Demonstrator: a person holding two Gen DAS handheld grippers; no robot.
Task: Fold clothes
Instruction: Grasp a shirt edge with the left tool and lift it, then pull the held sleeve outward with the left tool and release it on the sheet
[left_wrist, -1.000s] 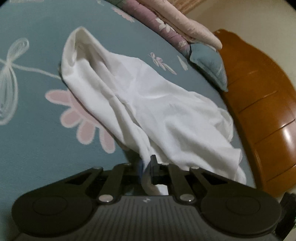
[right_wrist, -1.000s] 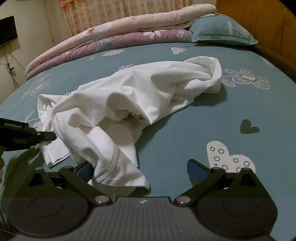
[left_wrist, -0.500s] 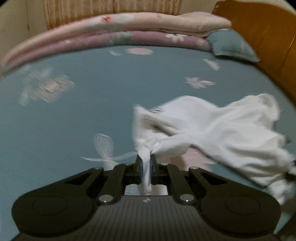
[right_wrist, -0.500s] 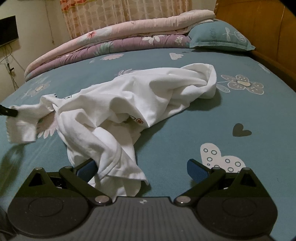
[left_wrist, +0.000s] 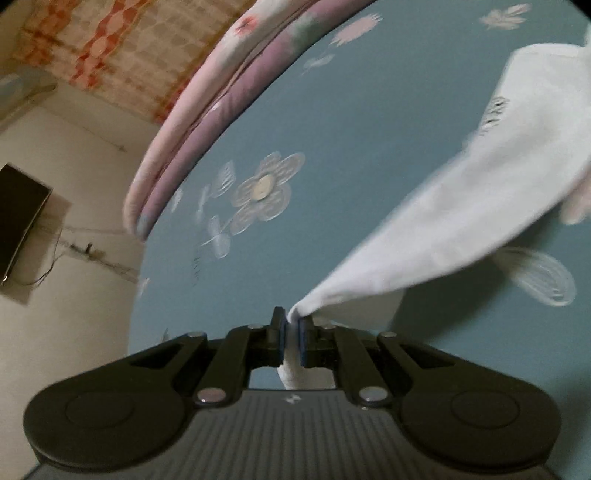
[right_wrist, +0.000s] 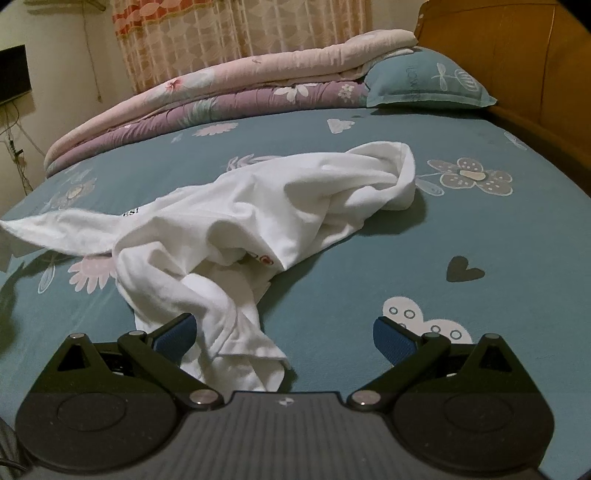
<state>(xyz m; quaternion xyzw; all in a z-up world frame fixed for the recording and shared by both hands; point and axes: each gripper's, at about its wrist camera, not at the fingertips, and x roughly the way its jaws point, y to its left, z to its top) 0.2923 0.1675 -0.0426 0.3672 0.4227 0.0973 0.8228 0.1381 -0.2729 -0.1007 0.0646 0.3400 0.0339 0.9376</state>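
A crumpled white T-shirt lies in the middle of a teal flowered bed sheet. My left gripper is shut on a corner of the white T-shirt, and the cloth runs stretched from its blue pads up to the right. In the right wrist view that pulled corner reaches the left edge of the picture, lifted off the sheet. My right gripper stands wide open low over the sheet. A lower fold of the shirt lies between its blue fingers, nearer the left one, and the pads do not press on it.
Folded pink and purple quilts are stacked along the far side of the bed, with a teal pillow beside them. A wooden headboard rises on the right. A curtain, a wall and a dark screen lie beyond the bed.
My left gripper has risen and rolled, pulling the shirt corner out to the left and off the sheet. The right gripper has stayed where it was, still open.
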